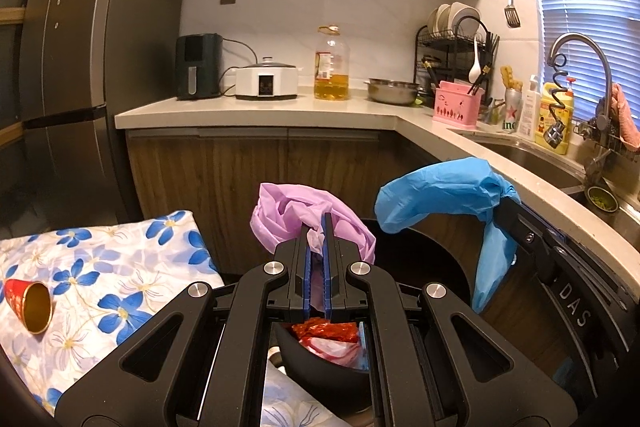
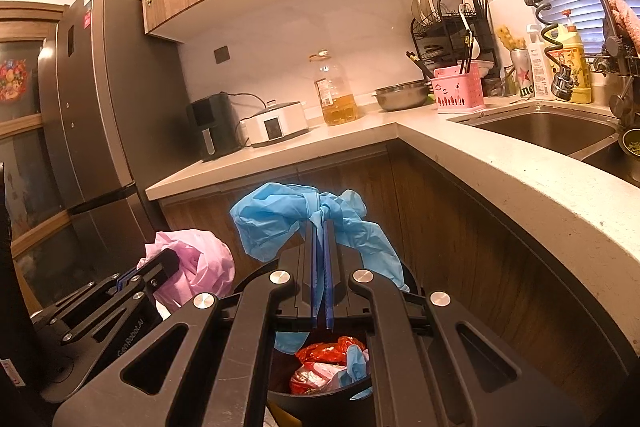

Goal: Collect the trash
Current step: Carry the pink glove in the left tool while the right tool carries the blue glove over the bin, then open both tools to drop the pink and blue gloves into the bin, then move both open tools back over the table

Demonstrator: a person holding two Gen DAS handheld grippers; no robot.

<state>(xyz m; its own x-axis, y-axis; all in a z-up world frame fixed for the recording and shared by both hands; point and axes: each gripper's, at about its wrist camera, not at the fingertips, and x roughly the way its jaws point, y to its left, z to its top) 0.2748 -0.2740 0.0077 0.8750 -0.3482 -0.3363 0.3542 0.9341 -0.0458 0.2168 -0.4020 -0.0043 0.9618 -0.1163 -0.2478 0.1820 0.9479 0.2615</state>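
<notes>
My left gripper (image 1: 318, 221) is shut on a pink plastic bag (image 1: 280, 215), held above a black trash bin (image 1: 320, 359). The bin holds red wrappers (image 1: 324, 333) and other crumpled trash. My right gripper (image 2: 320, 223) is shut on a blue plastic bag (image 2: 268, 219), also above the bin (image 2: 280, 379), where red wrappers (image 2: 332, 351) show. The blue bag (image 1: 432, 195) and the right gripper's body show at the right of the left wrist view. The pink bag (image 2: 200, 267) and the left gripper's body show at the lower left of the right wrist view.
A floral cloth surface (image 1: 104, 267) at left carries a tipped red and gold paper cup (image 1: 28, 303). An L-shaped counter (image 1: 260, 111) holds an air fryer, cooker, oil bottle (image 1: 331, 65), bowl, dish rack. A sink (image 2: 544, 131) is at right and a dark fridge (image 1: 72, 67) at left.
</notes>
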